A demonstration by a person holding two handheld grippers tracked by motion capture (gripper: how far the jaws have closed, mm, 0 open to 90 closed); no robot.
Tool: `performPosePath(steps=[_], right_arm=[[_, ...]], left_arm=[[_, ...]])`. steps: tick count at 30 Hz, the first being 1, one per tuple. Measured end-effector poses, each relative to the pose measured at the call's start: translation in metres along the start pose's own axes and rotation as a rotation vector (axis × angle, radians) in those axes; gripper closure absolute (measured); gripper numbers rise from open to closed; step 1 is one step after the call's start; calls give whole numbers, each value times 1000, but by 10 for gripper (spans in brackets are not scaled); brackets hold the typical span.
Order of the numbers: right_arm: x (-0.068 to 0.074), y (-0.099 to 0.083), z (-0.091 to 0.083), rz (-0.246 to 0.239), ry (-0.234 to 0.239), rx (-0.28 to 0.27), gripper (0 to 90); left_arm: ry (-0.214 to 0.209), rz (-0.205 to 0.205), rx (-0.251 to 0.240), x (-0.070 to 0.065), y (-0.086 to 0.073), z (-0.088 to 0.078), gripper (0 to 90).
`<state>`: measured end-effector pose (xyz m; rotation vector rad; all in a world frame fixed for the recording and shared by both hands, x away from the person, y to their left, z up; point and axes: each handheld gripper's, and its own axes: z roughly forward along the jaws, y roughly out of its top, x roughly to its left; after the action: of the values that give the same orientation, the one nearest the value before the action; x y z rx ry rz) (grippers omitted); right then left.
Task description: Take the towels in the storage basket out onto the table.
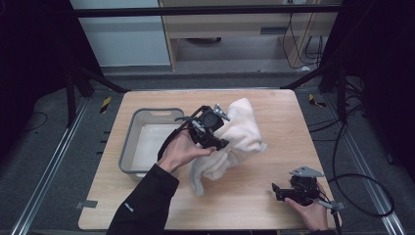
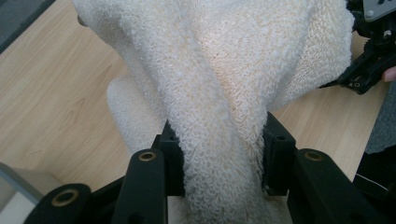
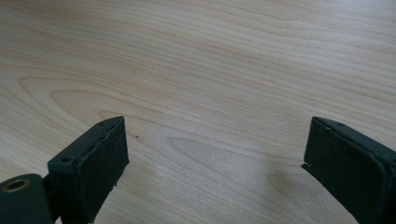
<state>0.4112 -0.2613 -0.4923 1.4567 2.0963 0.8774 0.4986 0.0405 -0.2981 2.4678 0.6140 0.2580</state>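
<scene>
My left gripper [image 2: 219, 163] was clamped on the towel [image 1: 235, 139] beside the grey tub [image 1: 128, 142]; I needed a firm grip (no slipping). The right gripper [image 3: 215, 154] rested, jaws apart.

Light wooden table [image 1: 274, 147] bears a grey tub [image 1: 128, 147] and white towel [image 1: 244, 132]

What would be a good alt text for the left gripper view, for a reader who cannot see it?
A bunched fold of white towel is pinched between the two black jaws of the left tongs, above a wooden table. At the right edge, the right tongs show farther off.
</scene>
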Motion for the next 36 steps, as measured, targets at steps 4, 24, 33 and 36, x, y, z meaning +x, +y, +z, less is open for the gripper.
performPosePath(steps=[4,24,33,36], right_arm=[[0,0,0,1,-1,-1,64],[0,-1,1,-3,-3,1,65],[0,-1,1,-2,0,3,66],[0,-1,2,-4,-4,2,67]], left_arm=[[-15,4,3,-1,-1,11,603],[-34,1,54,-5,-13,72,592],[-23,-9,67,-2,-24,94,579],[-26,-15,76,-2,-27,99,571]])
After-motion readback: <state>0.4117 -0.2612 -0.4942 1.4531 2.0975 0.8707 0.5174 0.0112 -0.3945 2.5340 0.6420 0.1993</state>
